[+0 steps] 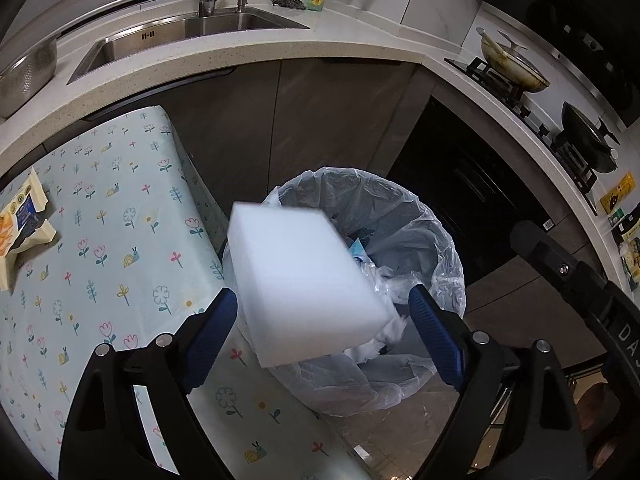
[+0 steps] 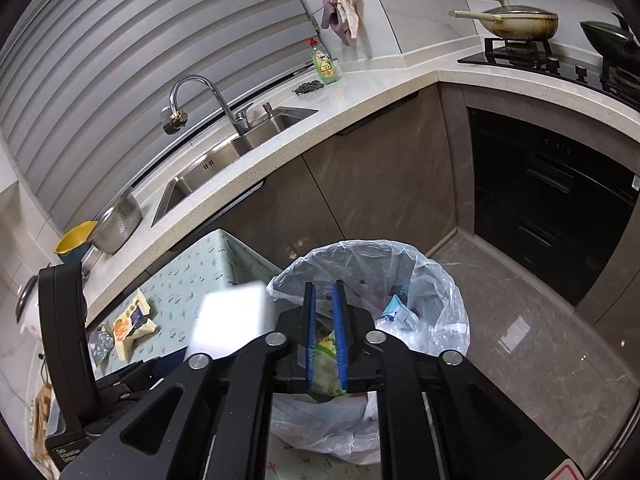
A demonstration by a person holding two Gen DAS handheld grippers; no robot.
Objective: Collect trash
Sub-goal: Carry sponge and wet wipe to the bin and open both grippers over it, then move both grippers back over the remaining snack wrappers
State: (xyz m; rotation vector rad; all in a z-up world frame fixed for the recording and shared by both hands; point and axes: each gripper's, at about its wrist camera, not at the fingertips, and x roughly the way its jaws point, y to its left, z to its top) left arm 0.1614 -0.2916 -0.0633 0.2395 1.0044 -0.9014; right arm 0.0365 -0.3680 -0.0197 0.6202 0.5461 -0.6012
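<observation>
**Over the bin: sponge loose, wrapper clamped**

Above the lined trash bin (image 1: 404,216), a white sponge block (image 1: 304,284) is seen in the left wrist view, blurred, tilted, and lying between the blue pads of the left tool (image 1: 324,316). The pads are spread wide; no contact with the block is visible on either side. The block overlaps the bin's near rim and the edge of the floral-clothed desk (image 1: 100,240). In the right wrist view the same block (image 2: 232,320) is seen beside the bin's left rim.

The right tool (image 2: 325,292) is held over the bin (image 2: 440,292), its fingers close together and clamped on a yellow-green wrapper (image 2: 326,364), which is pinched between the blue pads. The fingertips themselves are not quite touching.

Inside the bin, a clear liner and a blue-and-white packet (image 2: 396,308) are noted.

On the desk, a yellow and blue snack packet (image 1: 22,228) is lying near the far left edge, well apart from the bin. A crumpled clear plastic piece (image 2: 98,340) is noted just beside that packet in the right wrist view.
</observation>
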